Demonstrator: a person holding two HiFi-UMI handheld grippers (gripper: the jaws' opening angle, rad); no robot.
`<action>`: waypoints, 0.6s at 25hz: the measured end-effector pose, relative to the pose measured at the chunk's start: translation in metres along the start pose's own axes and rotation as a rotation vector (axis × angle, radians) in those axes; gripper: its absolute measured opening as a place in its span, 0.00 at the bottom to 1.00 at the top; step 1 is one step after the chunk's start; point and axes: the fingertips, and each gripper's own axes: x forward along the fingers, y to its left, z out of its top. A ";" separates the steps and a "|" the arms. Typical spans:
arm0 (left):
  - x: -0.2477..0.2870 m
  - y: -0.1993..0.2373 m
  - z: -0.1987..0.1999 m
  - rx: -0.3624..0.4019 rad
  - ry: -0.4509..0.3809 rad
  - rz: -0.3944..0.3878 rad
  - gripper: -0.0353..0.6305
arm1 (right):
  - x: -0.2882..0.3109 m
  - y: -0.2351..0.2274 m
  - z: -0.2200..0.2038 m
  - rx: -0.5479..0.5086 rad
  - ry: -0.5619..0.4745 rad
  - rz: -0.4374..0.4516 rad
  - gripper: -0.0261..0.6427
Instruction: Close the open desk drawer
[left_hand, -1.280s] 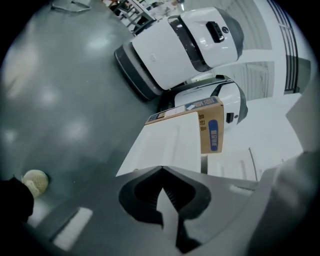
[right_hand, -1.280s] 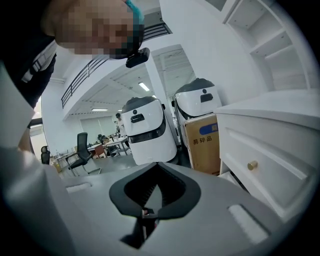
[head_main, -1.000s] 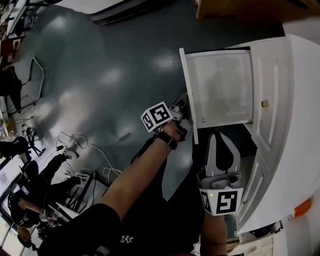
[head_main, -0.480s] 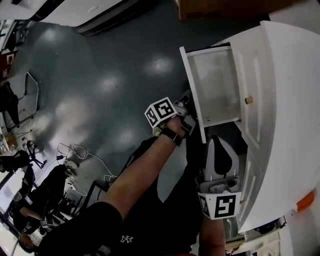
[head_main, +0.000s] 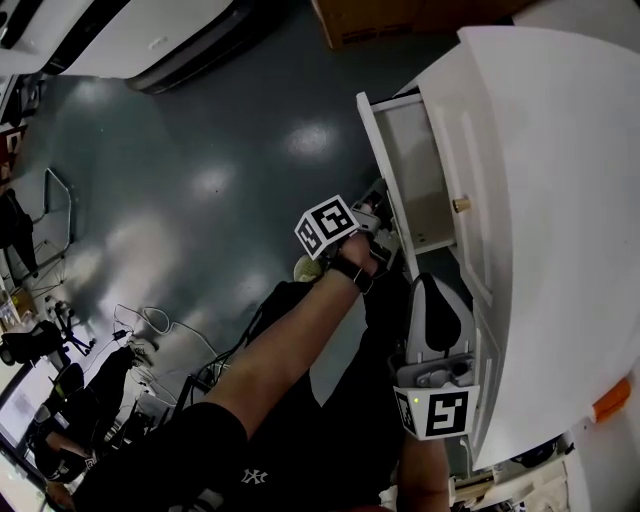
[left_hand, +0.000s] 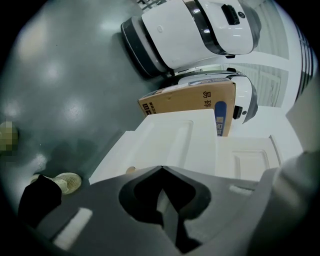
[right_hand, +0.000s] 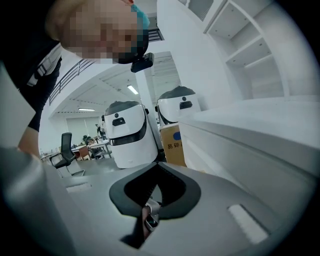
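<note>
Pushed further in than a second ago: drawer (head_main: 377, 150), with less of its inside showing from under the desk (head_main: 560, 200). Shifted with it: left tongs (head_main: 374, 226), closer to the desk.

Drawer not yet closed, a narrow strip of its bare white inside in sight in the head view, front panel standing out over the grey floor (head_main: 200, 150).

Left tongs at the outer face of that front panel, low on it; touching or just short of it, hard to tell. In the left gripper view, left tongs (left_hand: 161, 170) pressed tip to tip, nothing between, the white drawer front (left_hand: 170, 145) right ahead. Beyond it, a cardboard box (left_hand: 200, 102) on the floor.

Right tongs (head_main: 432, 290) lower in the head view, near the desk's front and apart from the drawer, pointing up along it. In the right gripper view, right tongs (right_hand: 159, 165) likewise closed tip to tip, empty, with the desk's white side (right_hand: 250, 145) running along the right.
</note>
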 end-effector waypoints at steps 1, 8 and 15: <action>0.005 -0.002 -0.004 0.002 0.007 -0.004 0.06 | -0.001 -0.003 0.001 -0.001 -0.002 -0.001 0.07; 0.036 -0.016 -0.025 0.011 0.065 -0.052 0.06 | -0.003 -0.015 0.008 -0.003 -0.028 0.012 0.07; 0.056 -0.028 -0.041 -0.016 0.082 -0.078 0.06 | -0.004 -0.021 0.008 -0.016 -0.041 0.014 0.07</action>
